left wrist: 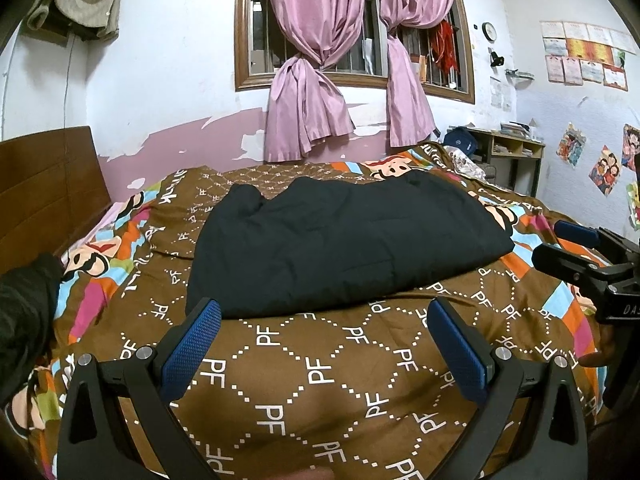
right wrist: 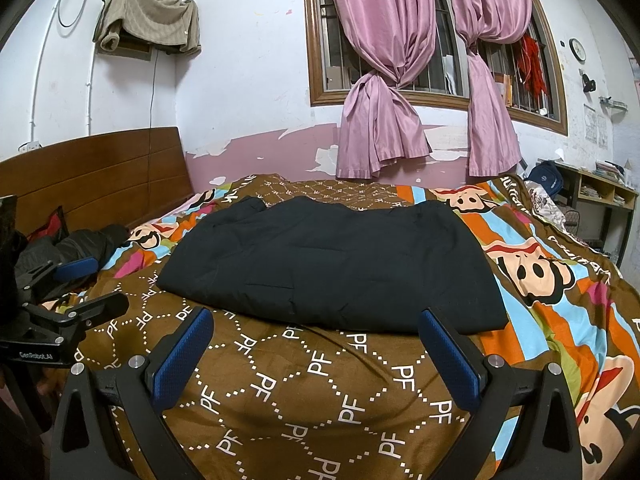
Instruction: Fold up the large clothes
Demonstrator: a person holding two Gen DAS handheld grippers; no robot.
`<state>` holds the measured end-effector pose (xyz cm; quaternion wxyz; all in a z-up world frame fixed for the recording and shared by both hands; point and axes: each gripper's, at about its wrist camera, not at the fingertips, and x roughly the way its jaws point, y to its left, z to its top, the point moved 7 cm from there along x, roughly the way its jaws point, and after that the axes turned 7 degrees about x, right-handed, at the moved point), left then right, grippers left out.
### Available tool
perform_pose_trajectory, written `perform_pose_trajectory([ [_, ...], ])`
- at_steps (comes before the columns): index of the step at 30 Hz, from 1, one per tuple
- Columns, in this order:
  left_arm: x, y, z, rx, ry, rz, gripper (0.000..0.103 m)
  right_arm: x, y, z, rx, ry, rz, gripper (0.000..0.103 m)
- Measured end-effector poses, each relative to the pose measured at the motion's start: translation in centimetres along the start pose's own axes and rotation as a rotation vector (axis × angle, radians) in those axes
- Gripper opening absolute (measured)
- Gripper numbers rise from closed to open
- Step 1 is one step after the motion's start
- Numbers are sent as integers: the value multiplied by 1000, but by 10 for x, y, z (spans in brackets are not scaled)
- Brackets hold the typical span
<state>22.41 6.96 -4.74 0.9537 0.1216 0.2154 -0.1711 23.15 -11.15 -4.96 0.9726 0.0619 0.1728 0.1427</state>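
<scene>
"PF" was printed across the bedspread (right wrist: 320, 400). Left gripper (left wrist: 324, 320) and right gripper (right wrist: 316, 330) were spread wide, empty, near the folded black garment (right wrist: 332, 264).

We are seeing the right gripper (right wrist: 316, 328) hovering with jaws spread wide, empty, near the folded black garment (right wrist: 332, 264). The garment is lying flat on the patterned bedspread (right wrist: 320, 392); the left gripper (right wrist: 80, 284) is showing at the left edge.

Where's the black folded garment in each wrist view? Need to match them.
Left wrist: black garment at centre, on the brown quilt, just beyond the open left gripper.
Right wrist: black garment at centre, beyond the open right gripper.
Shared landmark: the pink curtains behind it.
</scene>
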Motion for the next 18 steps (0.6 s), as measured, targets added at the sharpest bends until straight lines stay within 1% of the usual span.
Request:
perform_pose_trajectory([
  [18, -1, 7, 0, -13, 2, 1, 101, 0, 0, 0, 2, 0, -2, 103],
])
